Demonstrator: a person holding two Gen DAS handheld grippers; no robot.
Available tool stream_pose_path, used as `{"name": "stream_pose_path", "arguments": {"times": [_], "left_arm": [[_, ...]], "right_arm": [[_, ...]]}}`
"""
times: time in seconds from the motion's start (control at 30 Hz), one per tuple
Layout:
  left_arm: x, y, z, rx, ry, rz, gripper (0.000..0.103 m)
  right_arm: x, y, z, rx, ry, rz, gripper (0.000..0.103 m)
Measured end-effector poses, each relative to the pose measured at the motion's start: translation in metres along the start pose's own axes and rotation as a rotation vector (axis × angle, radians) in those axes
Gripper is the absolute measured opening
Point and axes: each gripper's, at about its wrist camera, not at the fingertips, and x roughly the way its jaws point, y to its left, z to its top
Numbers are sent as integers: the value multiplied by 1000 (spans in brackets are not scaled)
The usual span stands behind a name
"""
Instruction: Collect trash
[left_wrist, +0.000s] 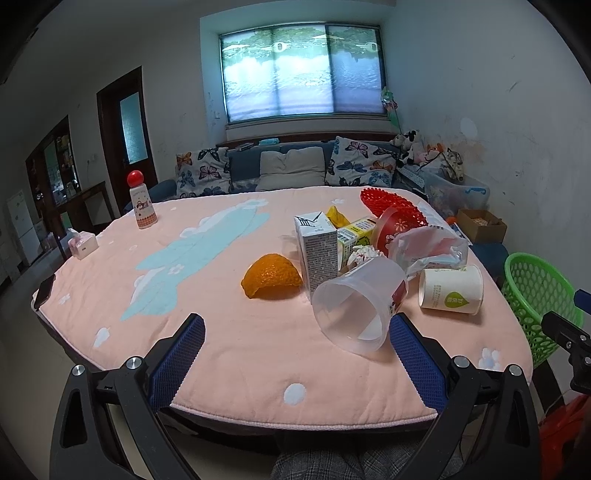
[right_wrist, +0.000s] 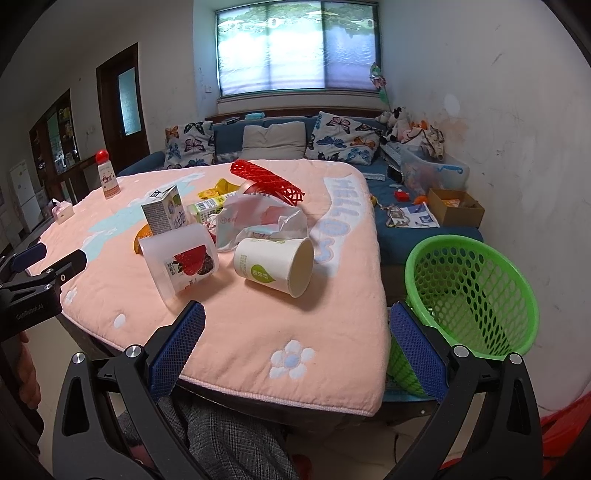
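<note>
Left gripper (left_wrist: 295, 325) spread wide and empty at the near edge of the table (left_wrist: 229, 354), blue pads well apart; right gripper (right_wrist: 295, 314) likewise wide and empty, one finger over the pink cloth, the other in front of the green basket (right_wrist: 476, 291). Basket off the table's right edge, beside it and lower. Nearest among the trash: a clear plastic cup (left_wrist: 360, 306) on its side, mouth toward the left camera, just beside that gripper's right pad, though contact cannot be told. Right of it, a white paper cup (left_wrist: 451, 290) with a green leaf mark, also on its side. Left of the clear cup, an orange peel (left_wrist: 271, 280), dome up. Behind these, a grey-white carton (left_wrist: 317, 243) upright, a yellow-green carton (left_wrist: 356, 230) lying against it, crumpled paper (left_wrist: 364, 254) between them, and a crinkled plastic bag (left_wrist: 430, 247). Further back, a red mesh basket (left_wrist: 391, 203) tipped on edge. Far left of the cloth, a red-capped bottle (left_wrist: 141, 201) upright and a small tissue box (left_wrist: 83, 245). Beyond the table, a sofa (left_wrist: 288, 166) with butterfly cushions under a window (left_wrist: 301, 70).
</note>
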Motion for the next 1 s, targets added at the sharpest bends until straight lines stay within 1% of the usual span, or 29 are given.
{"name": "stream_pose_path", "arguments": {"times": [0.7, 1.0], "left_arm": [[1, 4, 1, -3, 0, 3, 97], [9, 7, 1, -7, 11, 4, 97]], "right_arm": [[4, 0, -1, 1, 1, 5, 99], [9, 0, -2, 0, 6, 6, 99]]}}
